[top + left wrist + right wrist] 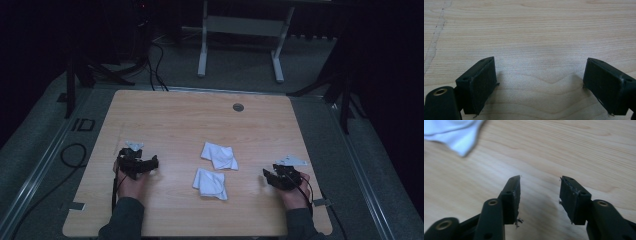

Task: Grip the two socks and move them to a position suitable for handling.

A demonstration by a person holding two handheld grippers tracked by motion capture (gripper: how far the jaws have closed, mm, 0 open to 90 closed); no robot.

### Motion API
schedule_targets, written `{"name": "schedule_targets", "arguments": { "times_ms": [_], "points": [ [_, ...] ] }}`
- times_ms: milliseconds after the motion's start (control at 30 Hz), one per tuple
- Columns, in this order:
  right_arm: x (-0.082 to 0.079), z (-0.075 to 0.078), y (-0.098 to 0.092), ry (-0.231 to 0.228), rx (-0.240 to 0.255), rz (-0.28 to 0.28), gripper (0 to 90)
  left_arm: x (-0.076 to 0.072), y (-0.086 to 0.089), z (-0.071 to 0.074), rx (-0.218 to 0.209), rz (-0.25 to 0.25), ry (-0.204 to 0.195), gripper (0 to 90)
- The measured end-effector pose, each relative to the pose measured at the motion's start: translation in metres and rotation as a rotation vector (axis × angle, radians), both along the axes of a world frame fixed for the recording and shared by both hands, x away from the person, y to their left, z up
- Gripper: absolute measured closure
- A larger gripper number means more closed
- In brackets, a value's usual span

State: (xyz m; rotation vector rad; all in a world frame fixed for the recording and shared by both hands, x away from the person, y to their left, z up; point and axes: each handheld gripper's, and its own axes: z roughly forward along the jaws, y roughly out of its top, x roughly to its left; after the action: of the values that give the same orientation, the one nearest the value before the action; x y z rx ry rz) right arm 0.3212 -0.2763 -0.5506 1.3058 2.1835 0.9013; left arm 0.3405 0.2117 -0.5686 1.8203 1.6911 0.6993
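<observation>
High view shows a light wooden table (175,120) with two crumpled white cloths lying near its middle, neither of them in or on any container: the farther cloth (219,156) and the nearer cloth (210,183) sit just beside each other, the nearer one slightly to the left, and I cannot tell whether their edges touch. The left gripper (152,165) rests low over the table at the left, held by the person's left hand (131,184), well apart from both cloths. The right gripper (268,176) sits at the right, held by the right hand (295,194), with its jaws pointing toward the cloths and bare wood between them and the nearer cloth. Left gripper view looks along the left gripper (540,82) with its jaws standing wide apart over plain wood grain, nothing between the pads. Right gripper view shows the right gripper (540,195) with a narrower gap, about half open, also empty; one white cloth's edge lies at the upper left corner of that view, clear of the jaws.
</observation>
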Motion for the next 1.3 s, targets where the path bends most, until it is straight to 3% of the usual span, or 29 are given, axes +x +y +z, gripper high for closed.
{"name": "schedule_targets", "arguments": {
  "times_ms": [300, 533, 967, 1300],
  "points": [
    [-0.014, 0.010, 0.018, 0.007, -0.012, 0.090, 64.7, 0.000, 0.000, 0.000, 0.000, 0.000, -0.001, 11.4],
    [-0.020, 0.012, 0.039, 0.042, 0.027, 0.176, 63.9, 0.000, 0.000, 0.000, 0.000, 0.000, 0.000, 11.4],
    [-0.034, 0.012, 0.084, 0.056, -0.026, 0.323, 63.1, 0.000, 0.000, 0.000, 0.000, 0.000, 0.000, 11.4],
    [-0.034, 0.022, 0.123, 0.056, 0.005, 0.419, 66.0, 0.000, 0.000, 0.000, -0.001, 0.000, 0.000, 11.7]
  ]
}}
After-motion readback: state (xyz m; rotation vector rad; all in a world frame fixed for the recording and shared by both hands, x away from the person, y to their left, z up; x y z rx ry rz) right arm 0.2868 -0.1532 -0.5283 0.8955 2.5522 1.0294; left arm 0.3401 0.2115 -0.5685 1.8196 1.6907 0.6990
